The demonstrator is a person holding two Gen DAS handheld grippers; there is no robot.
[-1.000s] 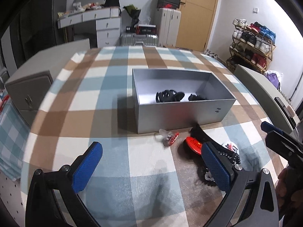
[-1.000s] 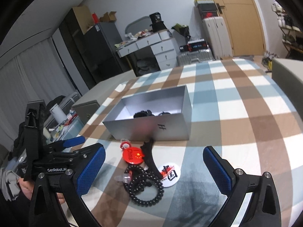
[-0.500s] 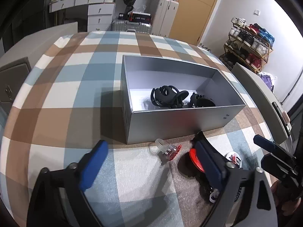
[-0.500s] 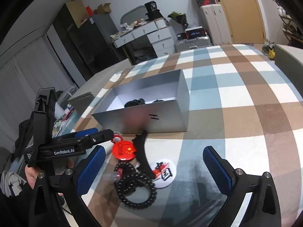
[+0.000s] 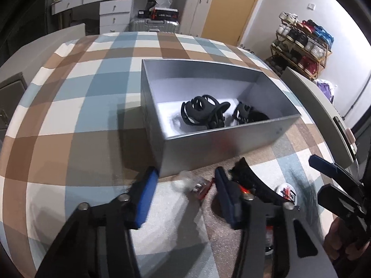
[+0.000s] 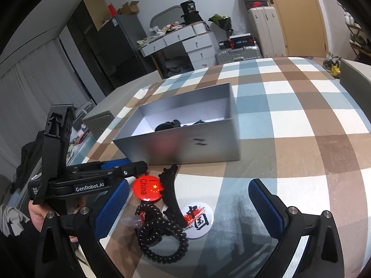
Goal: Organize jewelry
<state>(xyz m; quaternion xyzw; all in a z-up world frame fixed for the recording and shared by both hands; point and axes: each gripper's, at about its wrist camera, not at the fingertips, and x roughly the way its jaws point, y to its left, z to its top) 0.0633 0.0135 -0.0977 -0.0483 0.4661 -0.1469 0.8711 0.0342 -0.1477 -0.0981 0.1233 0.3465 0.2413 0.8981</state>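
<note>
Blue-padded left gripper (image 5: 184,193) jaws are closing around a small clear clip (image 5: 185,183), seemingly not yet pinching it. Right gripper (image 6: 189,210) jaws stand wide apart above a black bead bracelet (image 6: 162,236). Beyond, the silver box (image 5: 222,146) holds black hair claws (image 5: 204,113).

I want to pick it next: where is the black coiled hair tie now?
In the right wrist view the black coiled hair tie lies on the checked cloth, low centre-left, just below the red China badge.

White drawer desk (image 5: 102,4), suitcases (image 5: 197,11), wooden door (image 5: 234,7), shoe rack (image 5: 303,41), grey curtains (image 6: 34,88)
</note>
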